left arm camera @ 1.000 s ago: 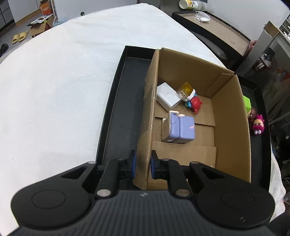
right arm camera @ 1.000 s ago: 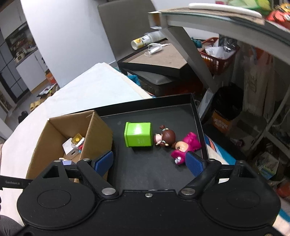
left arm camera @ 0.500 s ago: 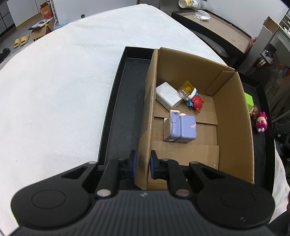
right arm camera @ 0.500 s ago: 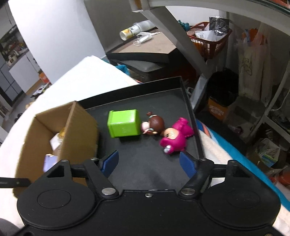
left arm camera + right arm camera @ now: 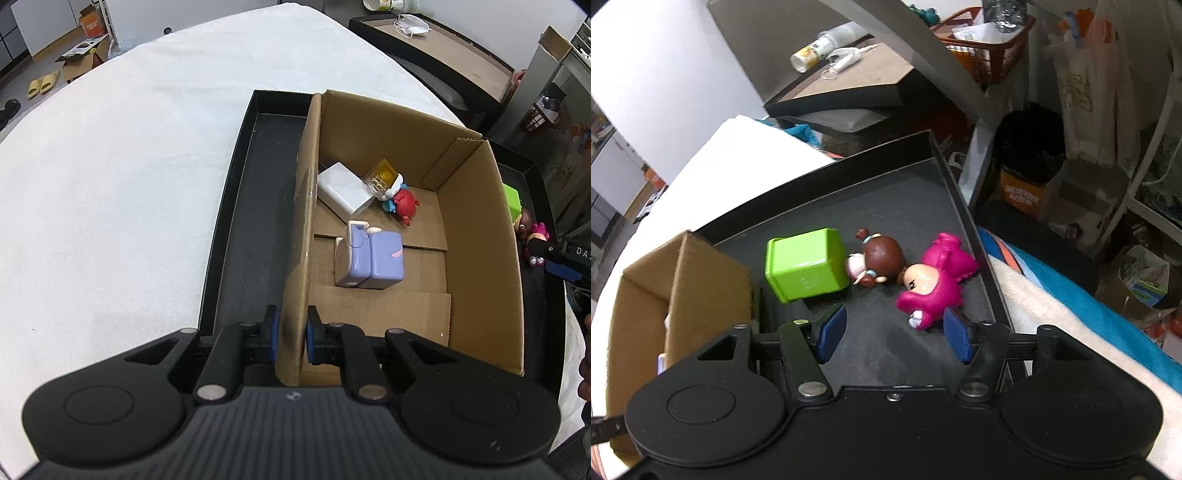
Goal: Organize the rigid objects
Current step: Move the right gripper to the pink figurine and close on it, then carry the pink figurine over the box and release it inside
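Cardboard box (image 5: 480, 236) wall sits clamped in left gripper (image 5: 290, 334) jaws; right gripper (image 5: 890, 334), jaws spread, hovers over black tray (image 5: 956, 199), pink figurine (image 5: 934, 284) at its 1 o'clock.

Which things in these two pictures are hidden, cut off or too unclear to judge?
- Left wrist view: the cardboard box wall hides most of the green box and both dolls.
- Left wrist view: the frame edge cuts off the right gripper.
- Right wrist view: the box wall and the right gripper body hide nearly all the box's contents.
- Right wrist view: the embossed mark on the green box is too blurred to read.
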`<state>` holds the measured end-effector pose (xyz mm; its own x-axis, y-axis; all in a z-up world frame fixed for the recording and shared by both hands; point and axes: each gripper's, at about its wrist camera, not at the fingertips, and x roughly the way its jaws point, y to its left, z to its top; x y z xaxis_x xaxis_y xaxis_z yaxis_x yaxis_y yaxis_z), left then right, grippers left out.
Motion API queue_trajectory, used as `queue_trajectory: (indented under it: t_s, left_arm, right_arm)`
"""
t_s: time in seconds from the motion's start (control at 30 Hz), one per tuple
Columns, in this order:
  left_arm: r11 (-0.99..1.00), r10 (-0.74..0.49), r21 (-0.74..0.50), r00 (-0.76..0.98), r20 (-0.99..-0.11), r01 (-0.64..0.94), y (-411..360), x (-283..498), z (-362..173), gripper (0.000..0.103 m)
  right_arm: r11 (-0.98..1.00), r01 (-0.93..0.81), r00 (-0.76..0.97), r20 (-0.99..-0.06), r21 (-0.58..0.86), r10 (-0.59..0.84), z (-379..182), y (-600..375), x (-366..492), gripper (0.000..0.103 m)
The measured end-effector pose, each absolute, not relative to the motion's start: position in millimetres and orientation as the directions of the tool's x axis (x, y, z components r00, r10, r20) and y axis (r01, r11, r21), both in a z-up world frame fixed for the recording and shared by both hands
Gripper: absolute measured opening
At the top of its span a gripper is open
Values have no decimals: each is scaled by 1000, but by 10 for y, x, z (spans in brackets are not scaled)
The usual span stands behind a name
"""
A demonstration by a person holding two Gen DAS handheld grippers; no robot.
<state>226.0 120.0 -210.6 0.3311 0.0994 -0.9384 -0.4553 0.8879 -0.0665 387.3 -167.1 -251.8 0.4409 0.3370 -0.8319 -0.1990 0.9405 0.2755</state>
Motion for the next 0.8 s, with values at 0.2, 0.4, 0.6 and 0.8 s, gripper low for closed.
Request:
queue_trajectory:
  t_s: [0.2,0.4,0.6,0.8]
  left_arm:
    - [887,99,-68,332,-938,-457,1201,2260,-2107,13]
    - [886,97,-70,331,-939,-458,1203,2253,-2112,13]
    - [888,102,-64,331,-938,-455,1190,2238,-2127,13]
    - [885,99,-68,330,-939,-460,1184,2221,-2143,13]
  right_arm:
    - [957,-160,464,-838,241,288,-2595,-1672,3953,58]
    - [966,-119,476,-840,230,259,-2671,-1705,4022,44]
    - [964,-150,502,-823,218,264,-2584,-1704,3938,43]
    - [956,-174,503,-813,237,293,-2450,-1749,3812,43]
